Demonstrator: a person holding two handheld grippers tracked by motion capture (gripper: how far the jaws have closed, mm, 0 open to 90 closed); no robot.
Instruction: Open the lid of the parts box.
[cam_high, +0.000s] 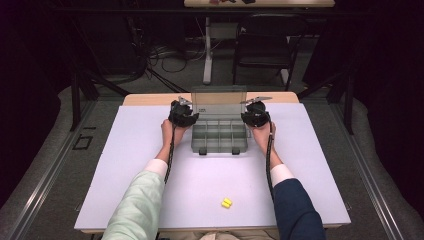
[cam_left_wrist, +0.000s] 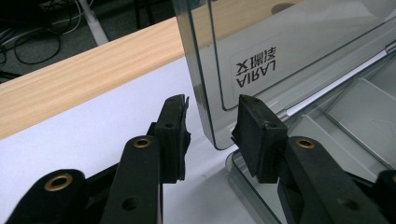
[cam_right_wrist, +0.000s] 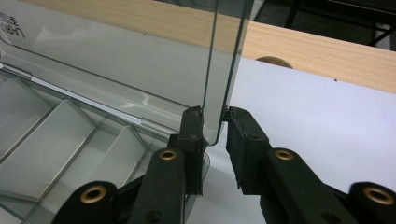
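The high cam is sitting above my side of the table, looking forward and down over the whole white mat, so my forearms are coming in from the bottom. The two gripper cams are riding right up close, each peeking along its own jaws at one side edge of the clear box's raised lid. That lid is what all three are sharing.

Both forearms reach forward, level. The left tongs stand parted with a gap; the right tongs are nearly closed.
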